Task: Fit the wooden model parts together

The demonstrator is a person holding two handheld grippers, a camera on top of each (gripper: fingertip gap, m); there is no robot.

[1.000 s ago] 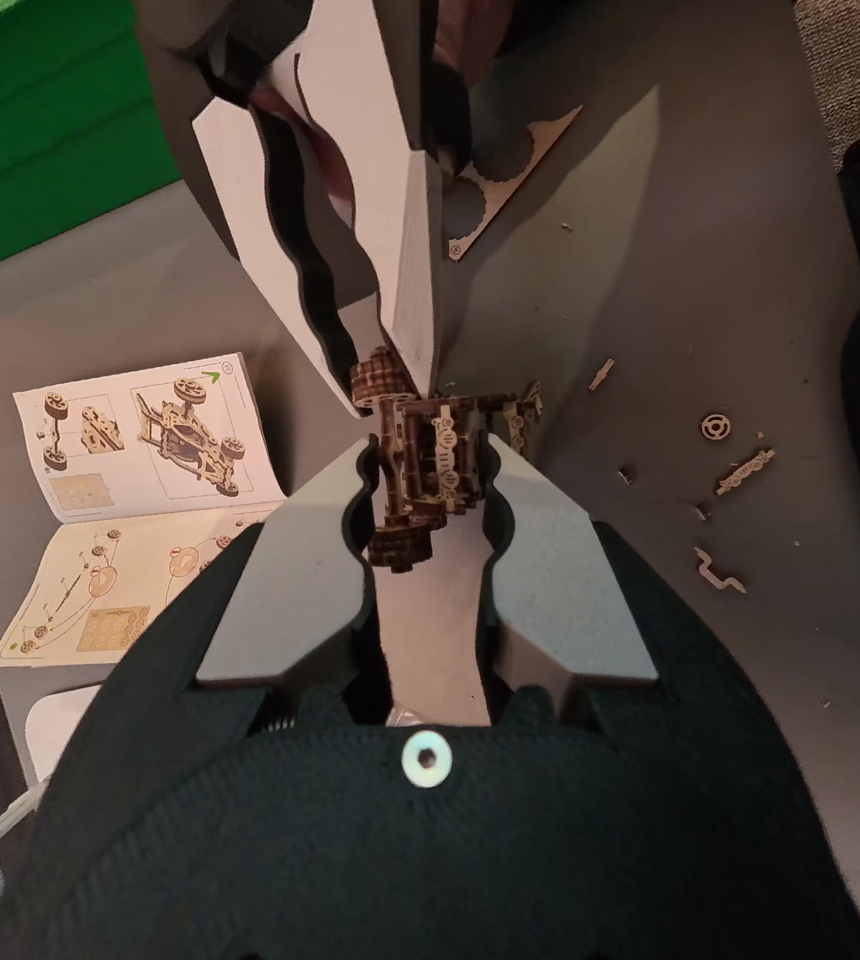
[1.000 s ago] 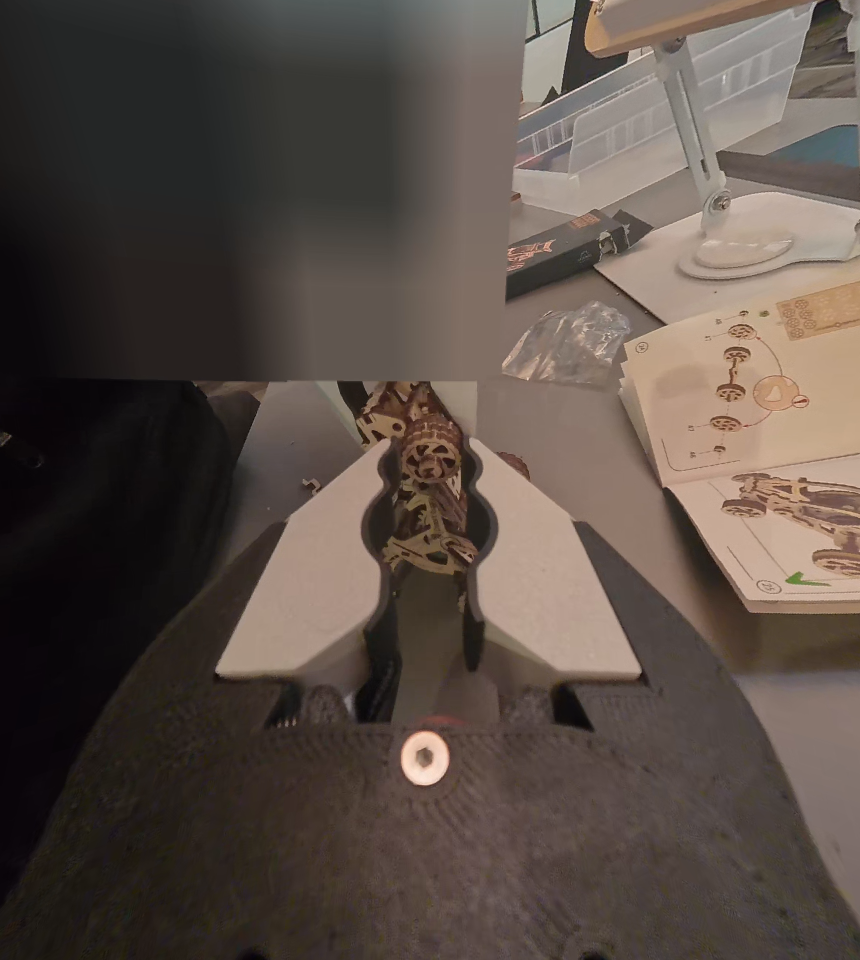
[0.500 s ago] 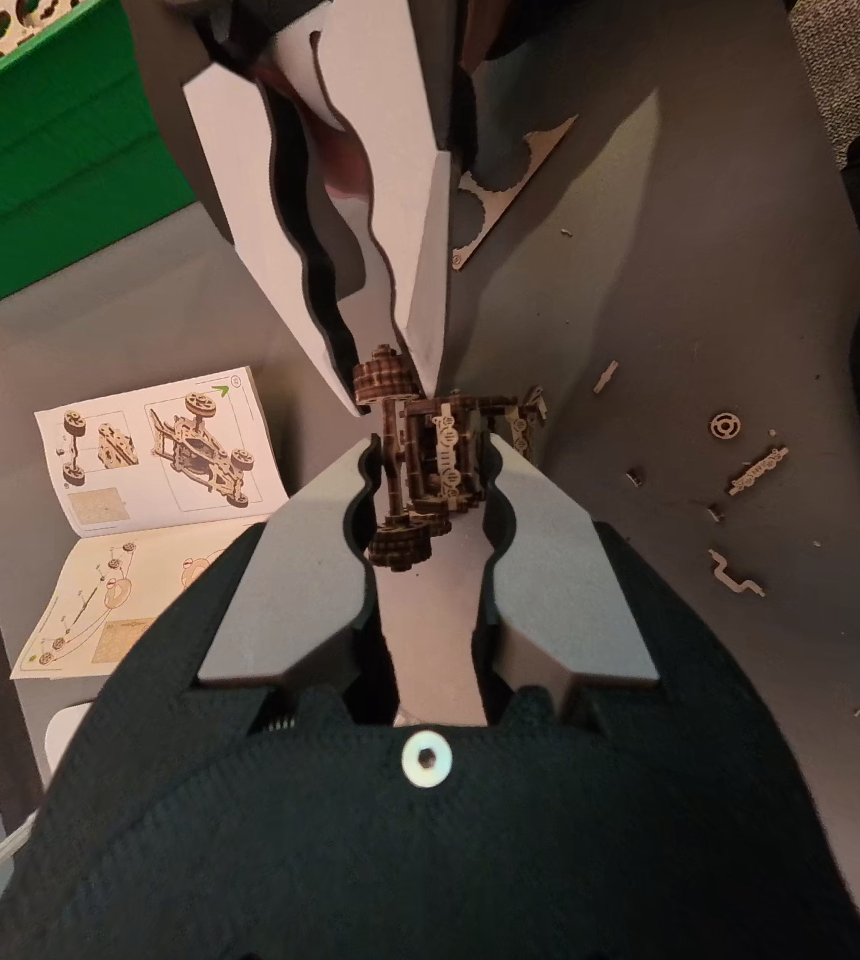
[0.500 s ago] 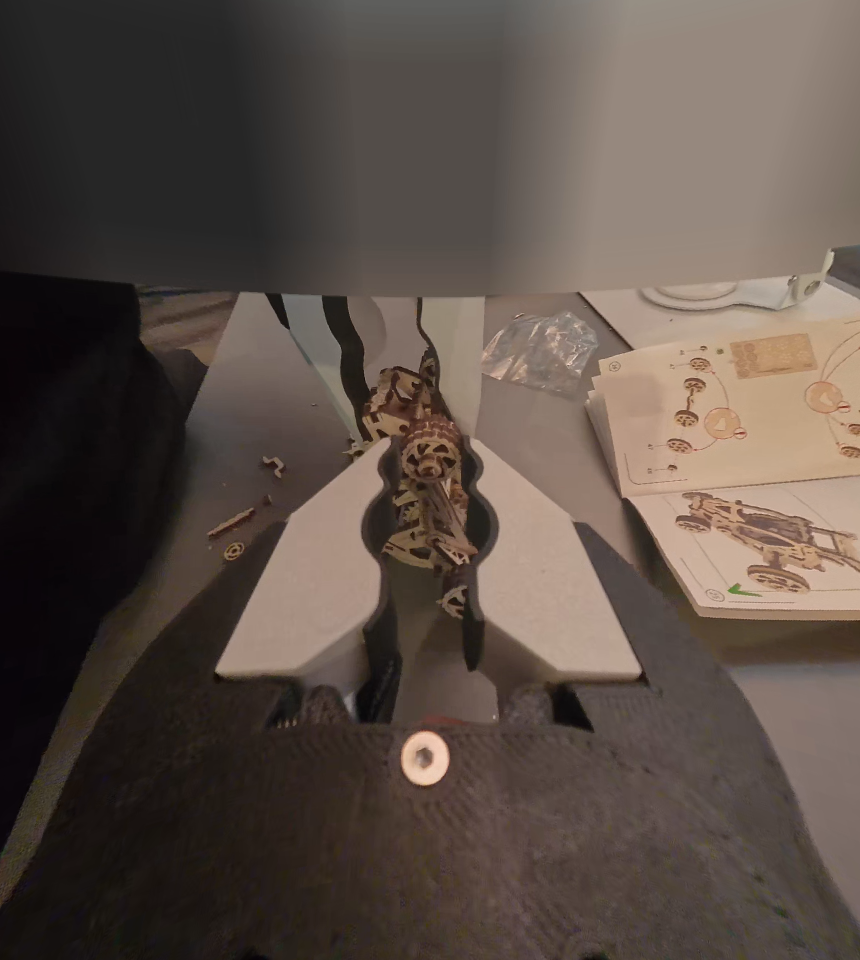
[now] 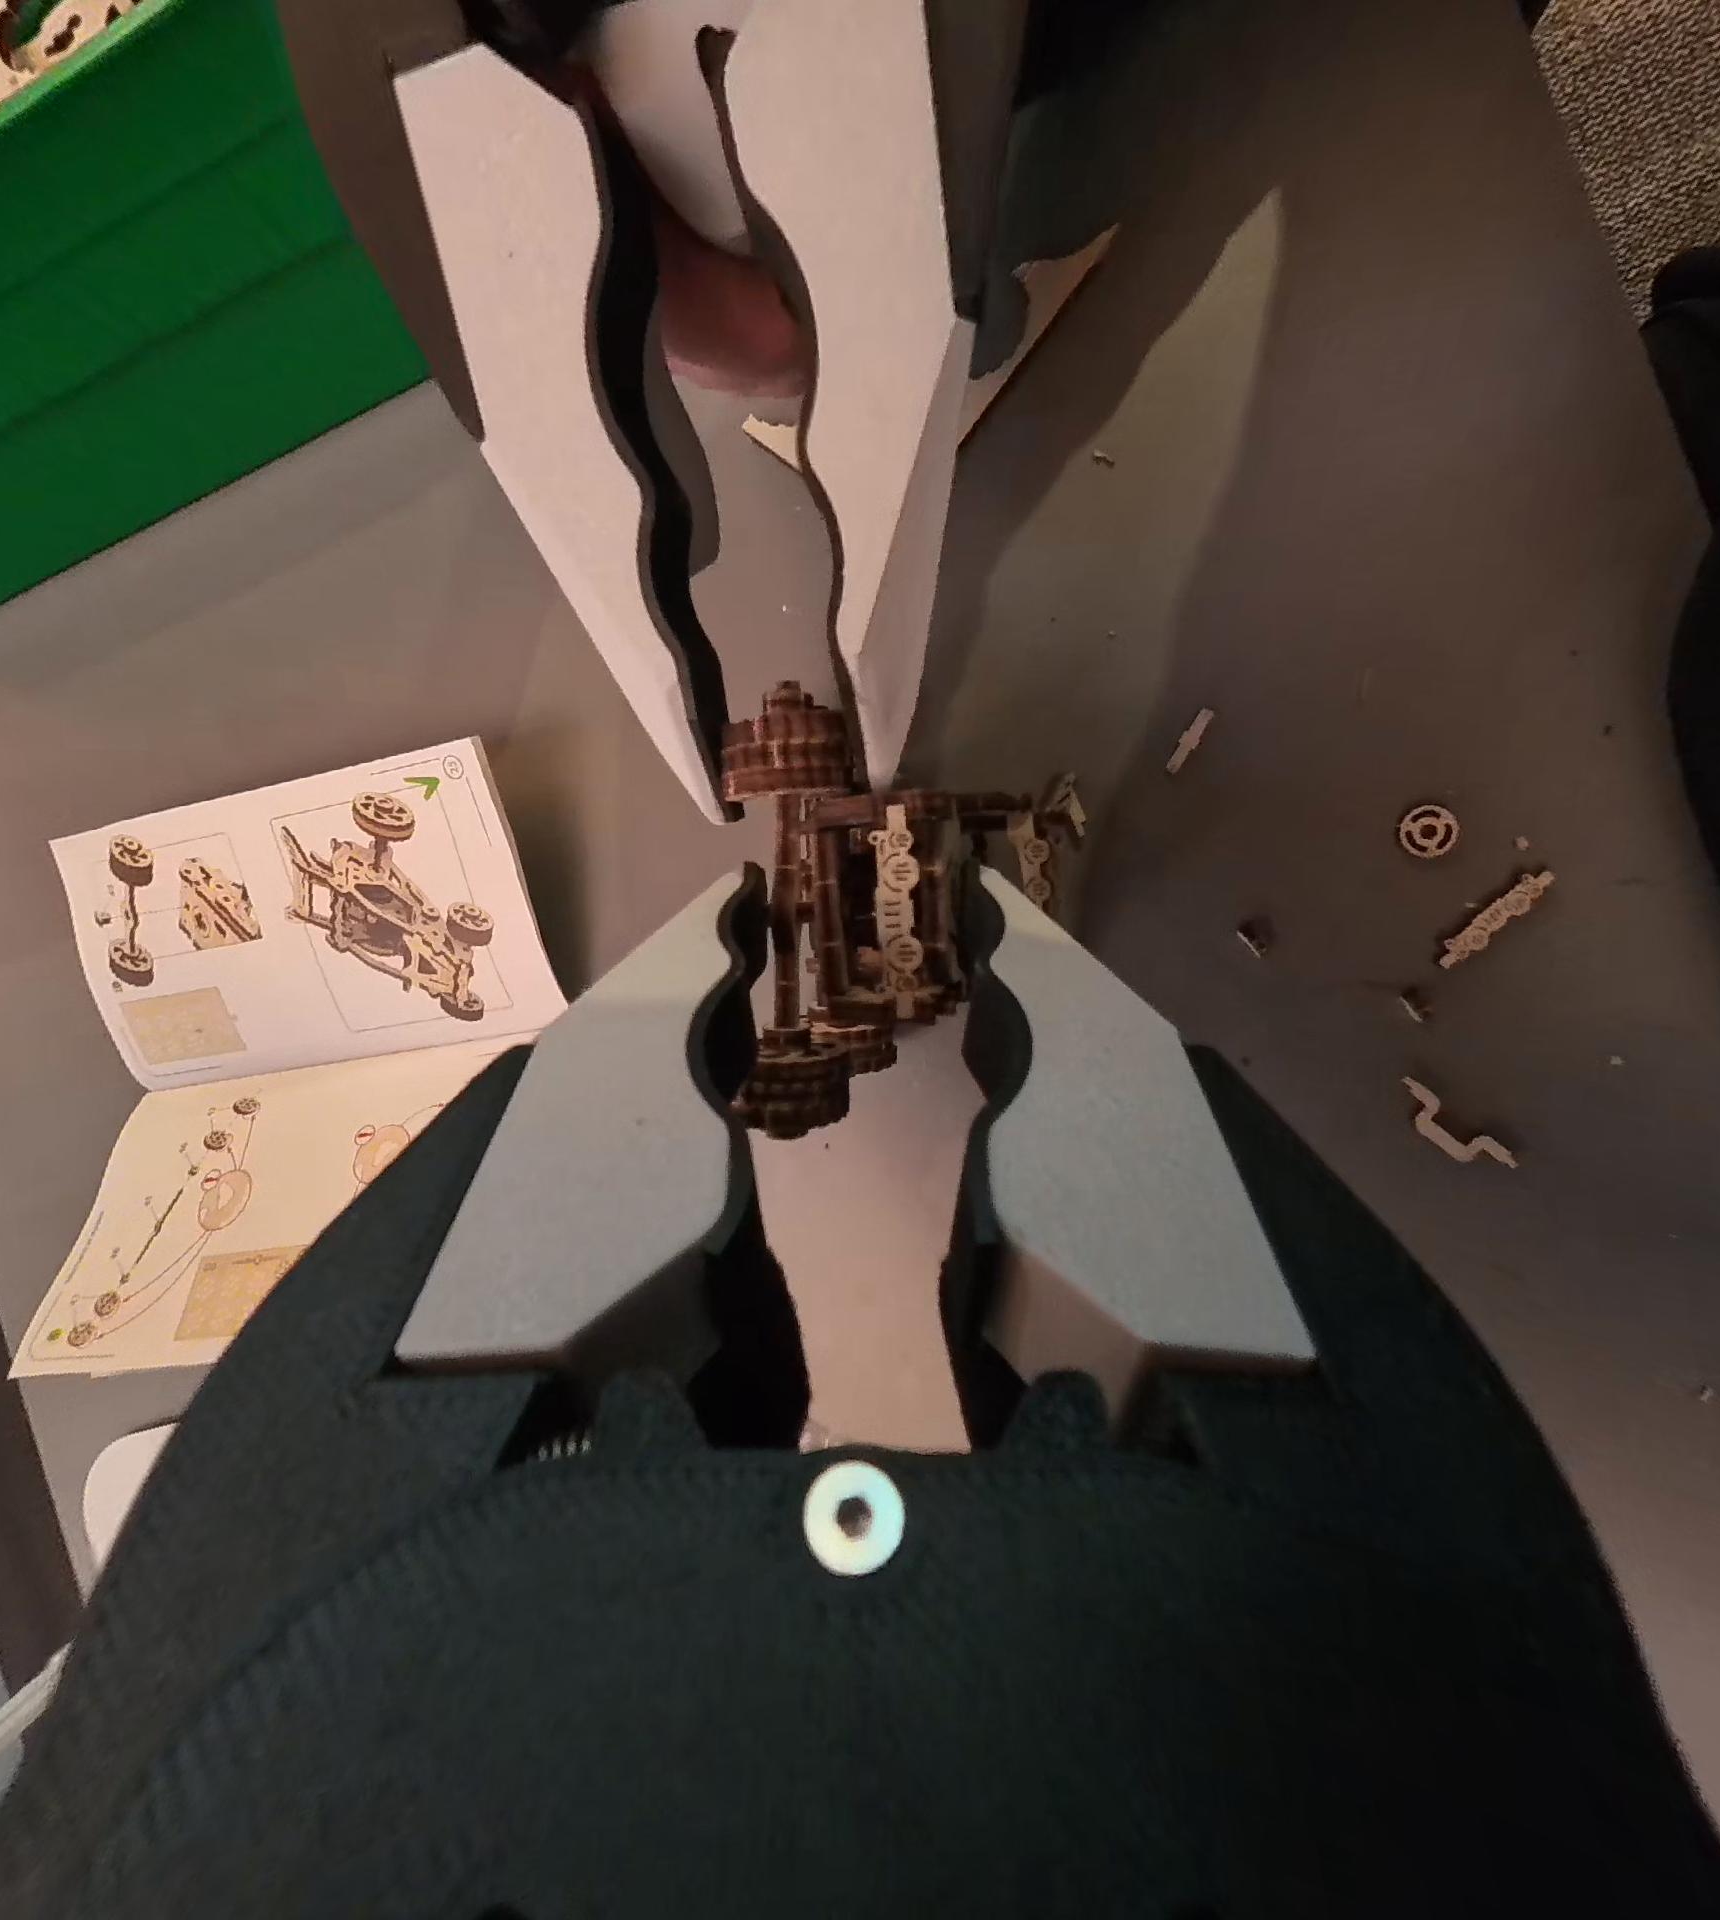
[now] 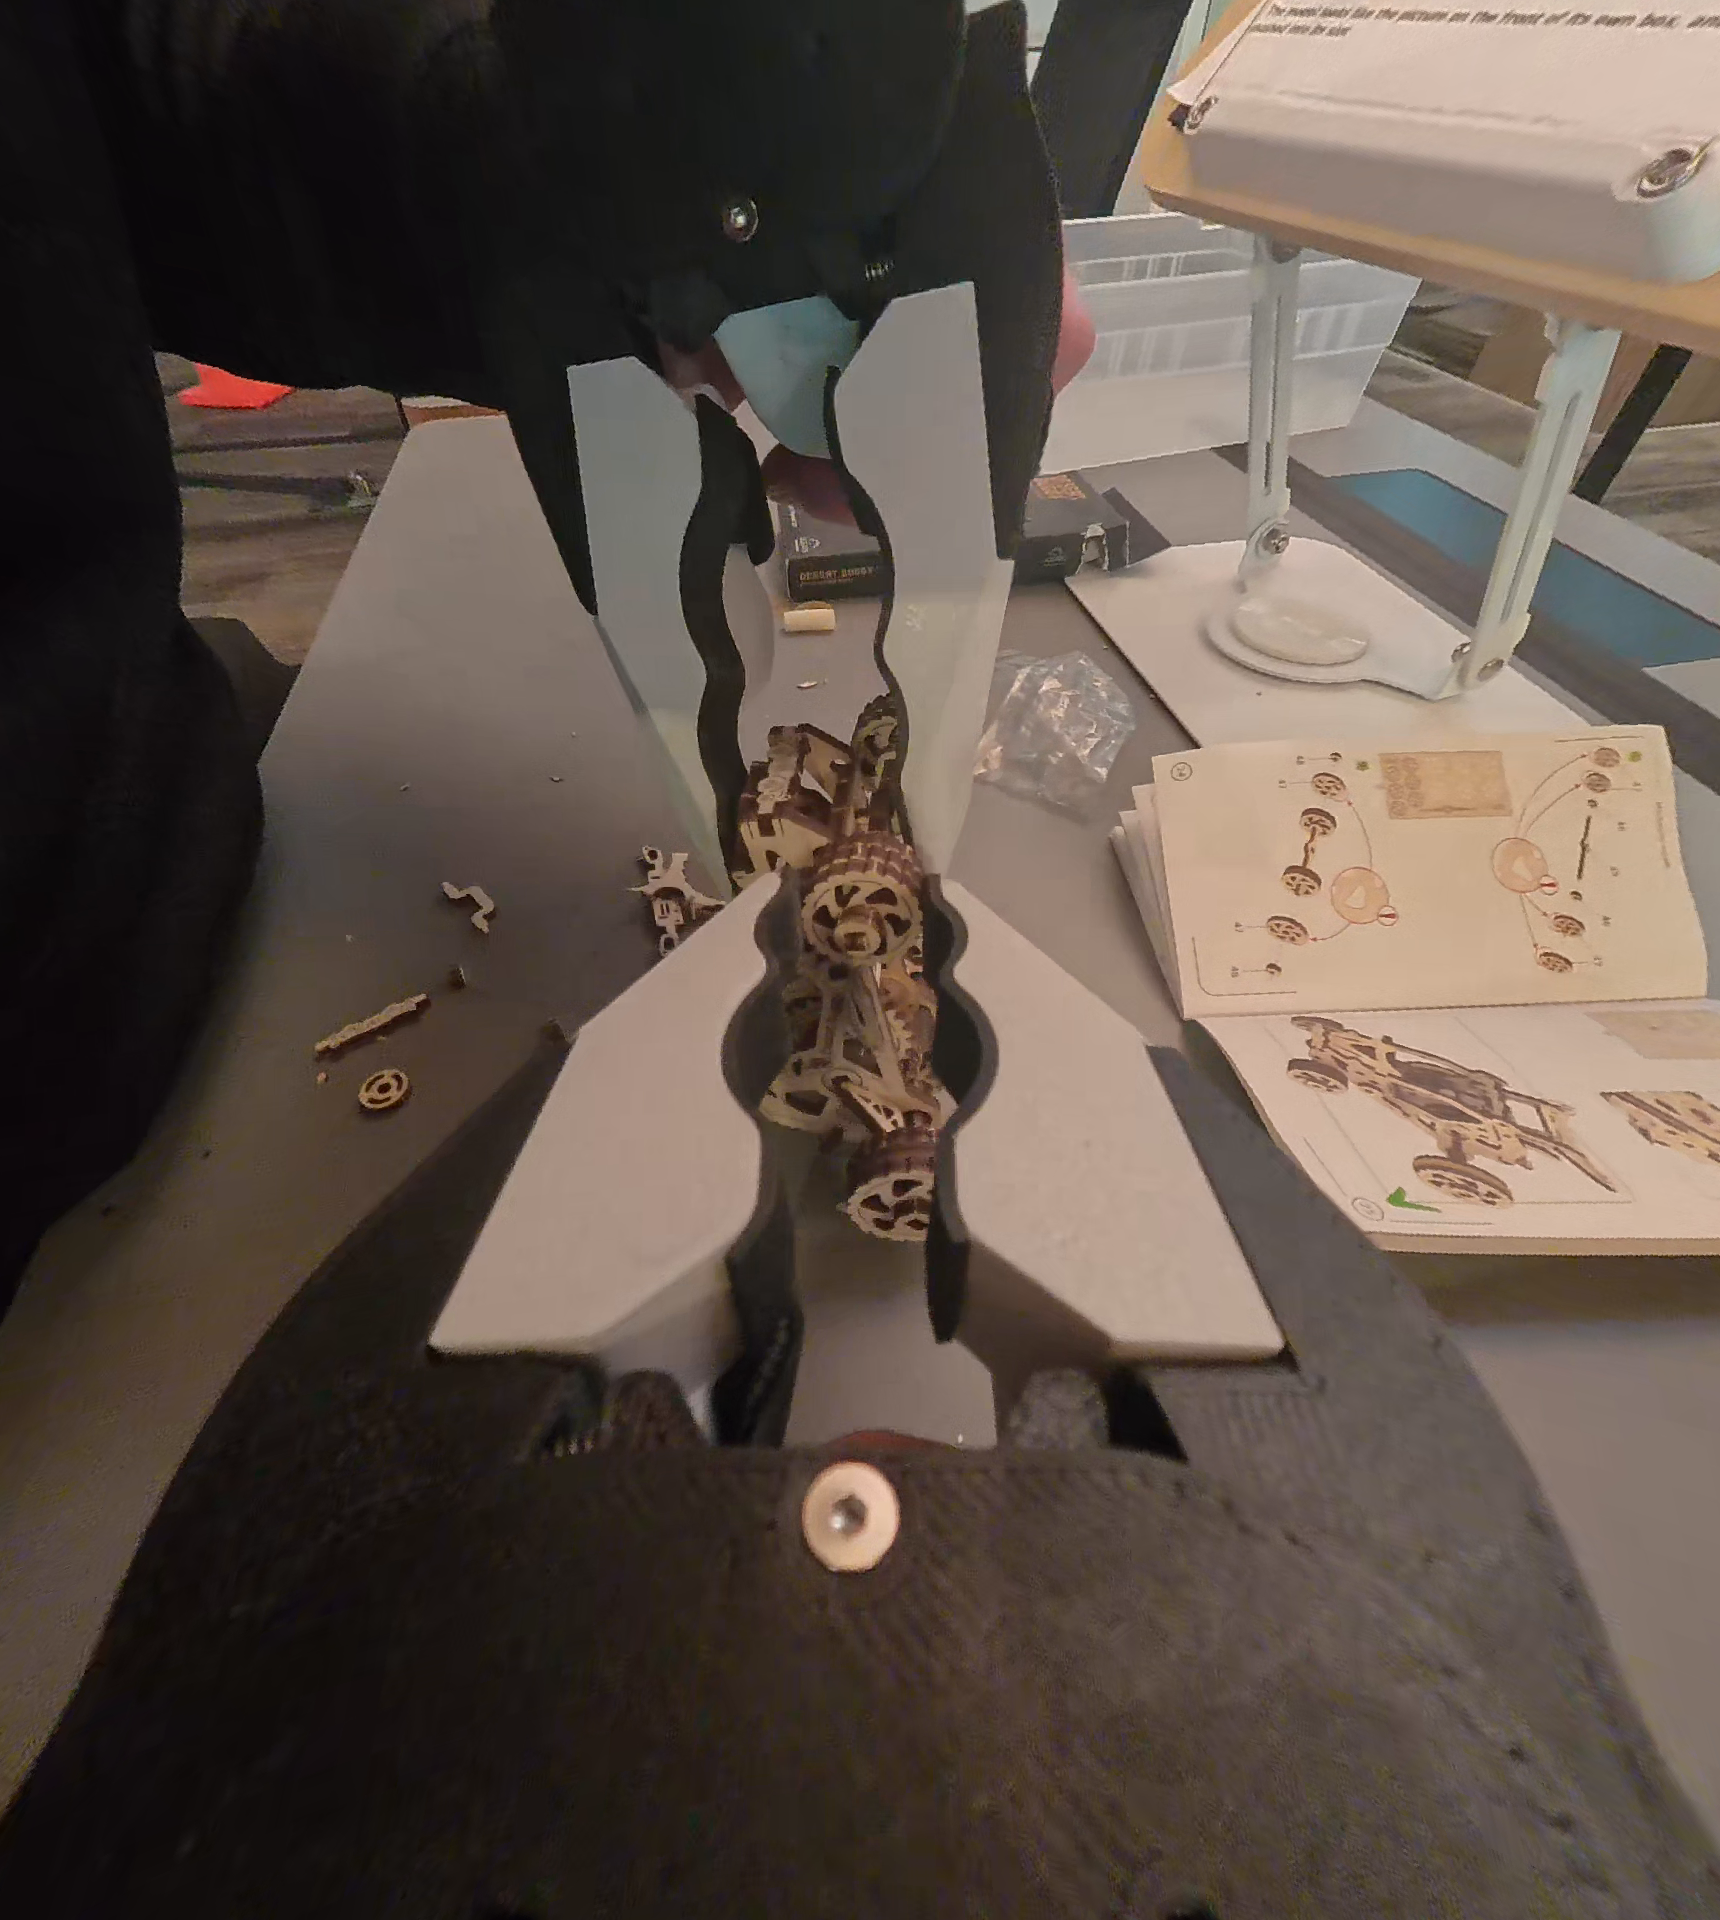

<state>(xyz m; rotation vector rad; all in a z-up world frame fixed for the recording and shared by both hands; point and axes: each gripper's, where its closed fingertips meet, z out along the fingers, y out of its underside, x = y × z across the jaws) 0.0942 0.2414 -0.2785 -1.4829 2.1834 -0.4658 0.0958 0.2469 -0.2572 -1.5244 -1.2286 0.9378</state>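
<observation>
A small wooden model buggy, dark brown with pale laser-cut parts, is held in the air above a grey worktop, between two grippers that face each other. The left gripper clasps the model's body between its grey fingers. From the opposite side, the right gripper clamps on the same model, its fingertips closed around a toothed wheel at one end of an axle. A second wheel hangs lower, between the right gripper's fingers. In the left wrist view the right gripper comes in from the top, pinching that wheel.

On the worktop to one side of the model lie loose wooden pieces: a small ring, a short toothed strip and a stepped bracket. On the other side an instruction booklet lies open, showing drawings of the buggy. Beyond it sits a green box. In the right wrist view, a crumpled clear plastic bag lies near the booklet, a dark carton lies farther back, and a white stand carries a board with paper on it.
</observation>
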